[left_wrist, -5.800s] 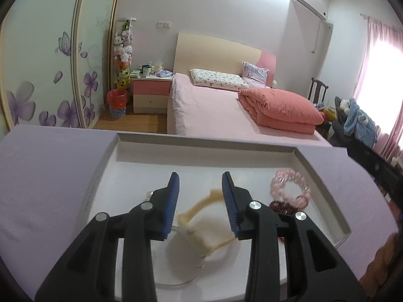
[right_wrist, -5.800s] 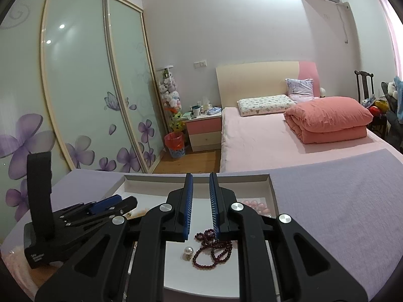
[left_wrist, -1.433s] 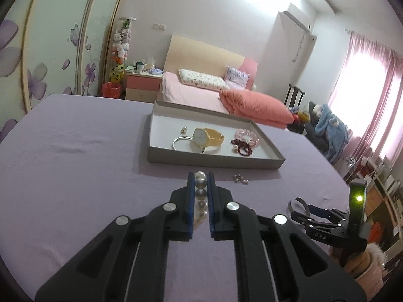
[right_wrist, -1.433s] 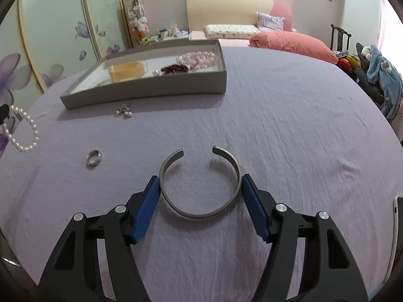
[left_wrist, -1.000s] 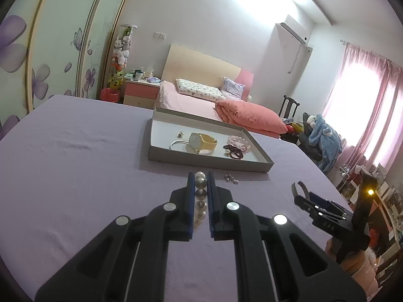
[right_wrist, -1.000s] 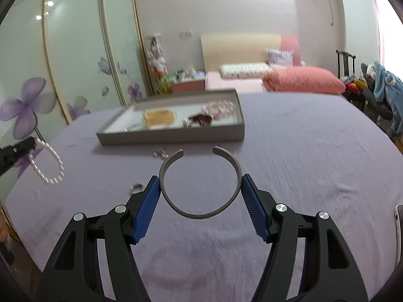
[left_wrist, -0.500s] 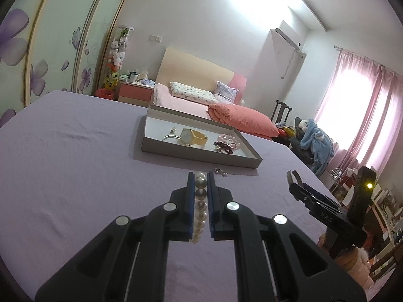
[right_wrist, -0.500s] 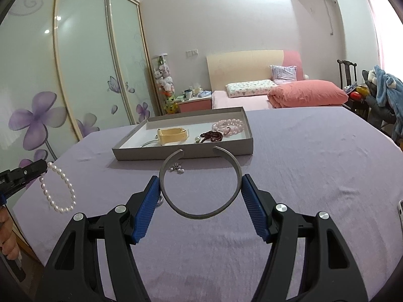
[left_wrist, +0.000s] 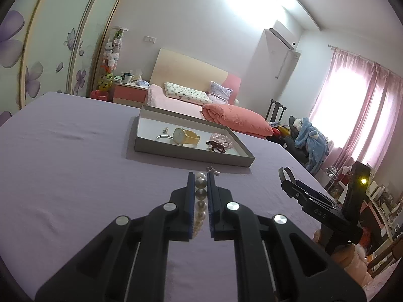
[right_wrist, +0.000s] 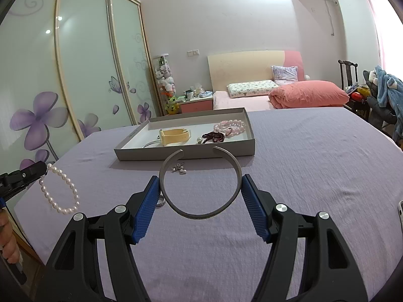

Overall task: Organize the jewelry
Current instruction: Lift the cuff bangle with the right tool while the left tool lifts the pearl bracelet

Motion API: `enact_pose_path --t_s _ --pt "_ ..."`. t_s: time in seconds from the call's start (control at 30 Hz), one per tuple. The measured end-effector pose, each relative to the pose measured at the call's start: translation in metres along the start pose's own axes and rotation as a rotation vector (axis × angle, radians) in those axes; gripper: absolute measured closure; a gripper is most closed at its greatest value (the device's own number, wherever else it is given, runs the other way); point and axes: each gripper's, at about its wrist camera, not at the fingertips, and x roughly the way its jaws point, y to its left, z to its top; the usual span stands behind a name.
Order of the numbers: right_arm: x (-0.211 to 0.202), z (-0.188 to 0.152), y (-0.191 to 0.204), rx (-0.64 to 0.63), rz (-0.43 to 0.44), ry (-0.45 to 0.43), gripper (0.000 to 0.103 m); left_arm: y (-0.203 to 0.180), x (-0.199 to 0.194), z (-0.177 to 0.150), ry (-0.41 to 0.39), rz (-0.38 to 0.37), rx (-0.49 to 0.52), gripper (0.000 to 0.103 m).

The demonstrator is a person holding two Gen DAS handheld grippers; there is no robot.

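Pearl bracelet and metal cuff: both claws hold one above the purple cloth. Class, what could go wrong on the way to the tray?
1. The pearl bracelet dangles from the left claw by a few beads and may slip out.
2. The open cuff is pinched only at its sides by the right claw; it could spring free.
3. Either piece might clip the tray wall or land on the earrings before it.
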Motion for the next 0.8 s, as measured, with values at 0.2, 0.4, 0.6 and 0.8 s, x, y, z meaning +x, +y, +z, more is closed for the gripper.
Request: enact_pose_path --t_s 0.2,0.4,0.6,0.8 --pt "0.000 0.000 0.000 0.004 0.000 0.000 0.037 -0.002 0.001 0.000 0.002 -0.006 0.004 0.093" --pt "0.000 0.001 -0.001 0.006 0.000 -0.001 0.037 -0.003 0.002 0.000 0.002 -0.007 0.005 0.093" --pt "-0.002 0.007 -0.005 0.007 -0.006 -0.023 0.037 -0.002 0.002 0.004 -0.012 -0.002 0.006 0.093" --pt "-0.006 0.030 -0.008 -0.021 -0.029 -0.086 0.037 -0.002 0.004 0.027 -0.049 0.034 0.037 0.093"
